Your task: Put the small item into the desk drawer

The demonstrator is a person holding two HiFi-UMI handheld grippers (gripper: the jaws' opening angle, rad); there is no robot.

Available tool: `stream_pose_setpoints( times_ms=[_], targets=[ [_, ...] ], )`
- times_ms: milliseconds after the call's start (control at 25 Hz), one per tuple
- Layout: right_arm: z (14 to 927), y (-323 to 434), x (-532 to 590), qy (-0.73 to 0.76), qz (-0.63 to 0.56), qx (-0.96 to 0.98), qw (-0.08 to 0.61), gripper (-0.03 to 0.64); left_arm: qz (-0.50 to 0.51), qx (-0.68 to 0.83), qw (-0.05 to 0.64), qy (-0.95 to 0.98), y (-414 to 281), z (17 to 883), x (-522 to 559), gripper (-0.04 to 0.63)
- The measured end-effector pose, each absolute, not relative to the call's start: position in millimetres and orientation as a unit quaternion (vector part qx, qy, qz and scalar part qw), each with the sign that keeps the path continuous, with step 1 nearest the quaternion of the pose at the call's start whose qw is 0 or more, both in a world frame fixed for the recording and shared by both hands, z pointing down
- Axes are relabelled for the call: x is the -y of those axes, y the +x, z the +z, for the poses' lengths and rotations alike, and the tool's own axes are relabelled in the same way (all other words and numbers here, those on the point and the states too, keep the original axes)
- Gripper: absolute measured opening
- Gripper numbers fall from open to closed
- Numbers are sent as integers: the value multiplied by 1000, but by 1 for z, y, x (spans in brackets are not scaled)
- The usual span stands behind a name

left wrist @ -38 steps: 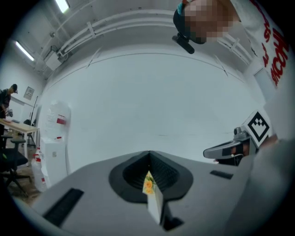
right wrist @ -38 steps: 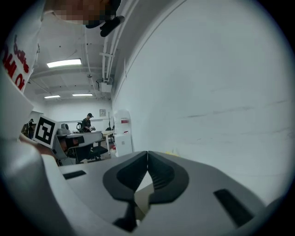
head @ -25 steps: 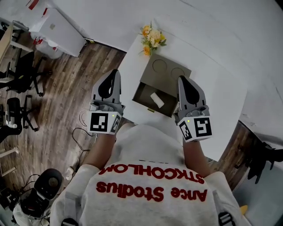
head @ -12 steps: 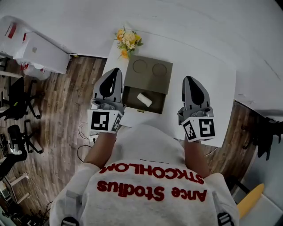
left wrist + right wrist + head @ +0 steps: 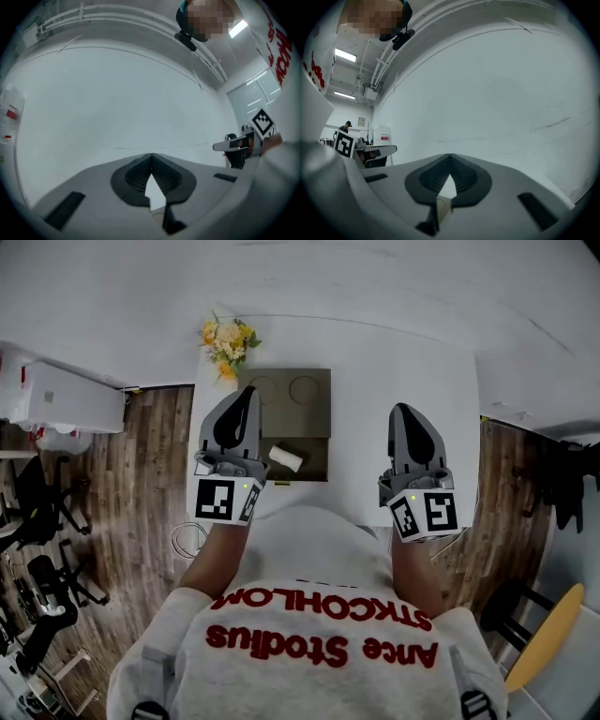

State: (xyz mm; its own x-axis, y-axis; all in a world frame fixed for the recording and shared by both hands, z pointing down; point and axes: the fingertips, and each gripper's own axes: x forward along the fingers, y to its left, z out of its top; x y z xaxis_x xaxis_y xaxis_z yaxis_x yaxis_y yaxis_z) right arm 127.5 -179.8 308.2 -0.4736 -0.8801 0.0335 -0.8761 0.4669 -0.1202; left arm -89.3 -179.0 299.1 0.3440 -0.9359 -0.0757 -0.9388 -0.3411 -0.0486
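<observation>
The left gripper (image 5: 247, 393) and the right gripper (image 5: 404, 410) both have their jaws pressed together at the tips, and neither holds anything. The left gripper view (image 5: 151, 157) and right gripper view (image 5: 450, 157) show only a bare white wall beyond the closed tips. The left one hangs over the desk's (image 5: 403, 371) left edge, the right over its right part. The small white item (image 5: 286, 458) lies in the open drawer (image 5: 314, 457) of an olive box (image 5: 291, 395) near the desk's far left corner, just beside the left gripper. Flowers (image 5: 228, 338) stand at that corner.
</observation>
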Motion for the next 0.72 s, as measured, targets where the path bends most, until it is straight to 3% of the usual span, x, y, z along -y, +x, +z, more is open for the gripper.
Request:
stream_pose_setpoints(
  times_ms=[720],
  targets=[
    [303, 126, 195, -523, -51, -851, 16, 5, 12, -568, 46, -822, -94, 299, 193, 8]
  ],
)
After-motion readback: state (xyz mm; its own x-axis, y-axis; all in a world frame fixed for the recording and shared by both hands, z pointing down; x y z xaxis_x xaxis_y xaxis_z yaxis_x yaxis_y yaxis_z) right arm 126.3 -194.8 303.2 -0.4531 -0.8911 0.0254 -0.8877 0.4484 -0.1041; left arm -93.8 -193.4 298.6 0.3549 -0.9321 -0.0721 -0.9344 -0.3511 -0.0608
